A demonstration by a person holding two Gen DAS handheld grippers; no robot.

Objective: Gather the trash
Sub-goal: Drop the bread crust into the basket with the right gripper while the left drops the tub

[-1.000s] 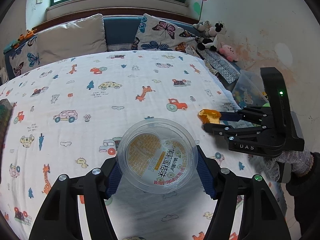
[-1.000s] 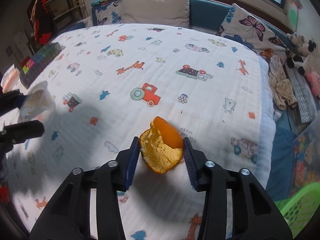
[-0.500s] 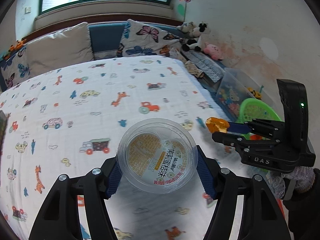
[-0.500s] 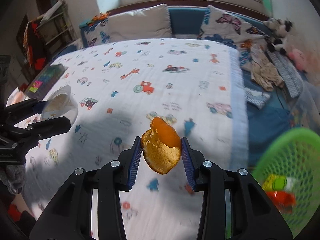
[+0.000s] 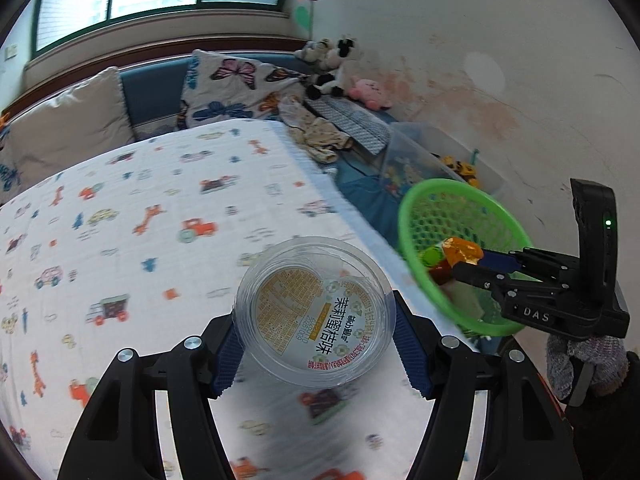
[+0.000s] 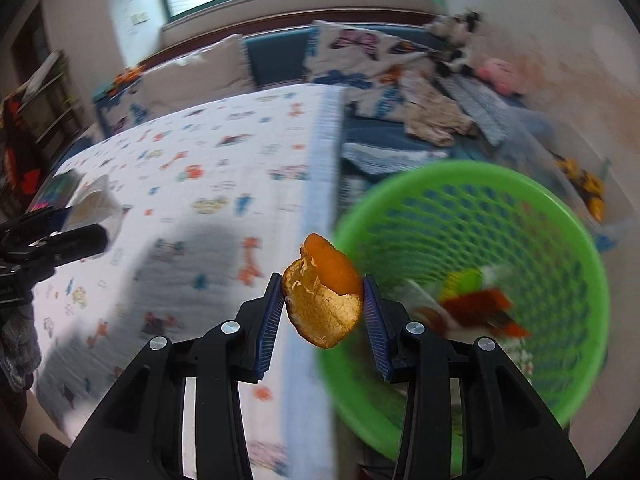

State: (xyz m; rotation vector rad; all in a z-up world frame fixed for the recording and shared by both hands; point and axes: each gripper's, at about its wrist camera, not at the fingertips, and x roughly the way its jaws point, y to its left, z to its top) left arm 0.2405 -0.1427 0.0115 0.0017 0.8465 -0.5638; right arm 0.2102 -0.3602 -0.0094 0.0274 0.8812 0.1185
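Observation:
My left gripper (image 5: 316,344) is shut on a clear plastic cup (image 5: 314,310) with a printed lid, held above the bed's right edge. My right gripper (image 6: 322,312) is shut on a piece of orange peel (image 6: 322,300), held over the near-left rim of a green mesh basket (image 6: 568,232). In the left wrist view the right gripper (image 5: 468,258) holds the peel (image 5: 460,250) over the basket (image 5: 448,204). The basket holds red and green wrappers (image 6: 476,300). The left gripper with the cup (image 6: 94,204) shows at the left of the right wrist view.
The bed sheet (image 5: 120,240) has cartoon prints. Pillows (image 5: 236,88) and plush toys (image 5: 340,64) lie at the head. A clear toy box (image 5: 424,156) and folded clothes (image 5: 320,136) sit beyond the basket, beside the wall.
Both grippers have swung right, off the bed's middle toward the green basket. The peel now hangs over the basket's rim. The cup stays gripped.

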